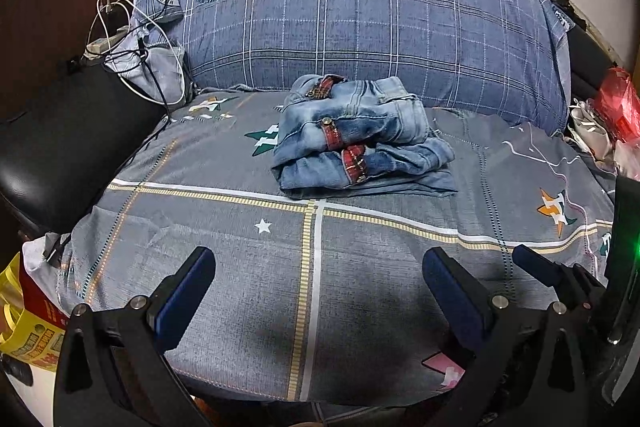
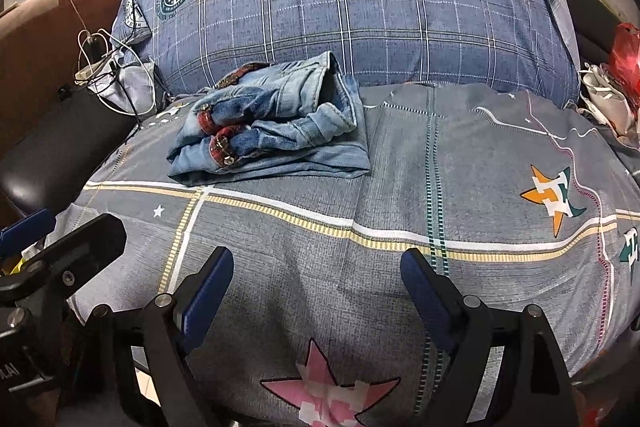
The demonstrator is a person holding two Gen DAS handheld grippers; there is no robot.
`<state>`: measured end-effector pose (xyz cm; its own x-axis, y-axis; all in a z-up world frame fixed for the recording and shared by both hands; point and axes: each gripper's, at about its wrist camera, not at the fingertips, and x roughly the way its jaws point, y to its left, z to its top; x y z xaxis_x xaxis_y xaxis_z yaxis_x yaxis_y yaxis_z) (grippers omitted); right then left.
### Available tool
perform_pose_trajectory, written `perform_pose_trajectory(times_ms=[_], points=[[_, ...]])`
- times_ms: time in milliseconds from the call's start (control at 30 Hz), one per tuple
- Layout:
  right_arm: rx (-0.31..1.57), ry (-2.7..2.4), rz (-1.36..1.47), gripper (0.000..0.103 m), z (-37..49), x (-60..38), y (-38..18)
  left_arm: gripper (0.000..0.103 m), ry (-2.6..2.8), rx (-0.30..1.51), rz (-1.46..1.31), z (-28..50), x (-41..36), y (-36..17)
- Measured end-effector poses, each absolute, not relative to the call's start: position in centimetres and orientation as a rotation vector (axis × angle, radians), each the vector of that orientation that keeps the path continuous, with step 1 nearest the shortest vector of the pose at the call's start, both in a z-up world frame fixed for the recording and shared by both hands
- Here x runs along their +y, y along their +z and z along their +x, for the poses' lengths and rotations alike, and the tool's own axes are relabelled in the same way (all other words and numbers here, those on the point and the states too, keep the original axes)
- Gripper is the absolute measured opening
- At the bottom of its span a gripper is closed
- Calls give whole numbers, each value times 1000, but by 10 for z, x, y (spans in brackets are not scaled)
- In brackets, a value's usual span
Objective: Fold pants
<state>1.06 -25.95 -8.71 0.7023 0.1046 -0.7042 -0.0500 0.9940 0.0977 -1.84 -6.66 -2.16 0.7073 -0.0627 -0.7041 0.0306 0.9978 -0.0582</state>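
A pair of light blue jeans (image 1: pixel 360 139) with red plaid cuffs lies folded into a compact stack on the grey patterned bedsheet (image 1: pixel 240 259), just in front of the big blue plaid pillow. It also shows in the right wrist view (image 2: pixel 272 123), to the upper left. My left gripper (image 1: pixel 318 259) is open and empty, low over the sheet, well short of the jeans. My right gripper (image 2: pixel 316 261) is open and empty too, near the bed's front edge and to the right of the left one. Neither touches the jeans.
A large blue plaid pillow (image 1: pixel 360 7) fills the back. White and black cables and a charger (image 1: pixel 120 39) lie at the left by a brown and black chair (image 1: pixel 52 67). Red plastic bags (image 1: pixel 616 103) sit at the right. A yellow bag (image 1: pixel 24 331) is low left.
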Motion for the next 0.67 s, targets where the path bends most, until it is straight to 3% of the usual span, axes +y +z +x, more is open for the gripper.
perform_pose_trajectory(times_ms=[667], points=[[818, 149, -13, 89, 43, -232, -87, 103, -52, 833, -113, 9, -43, -34]])
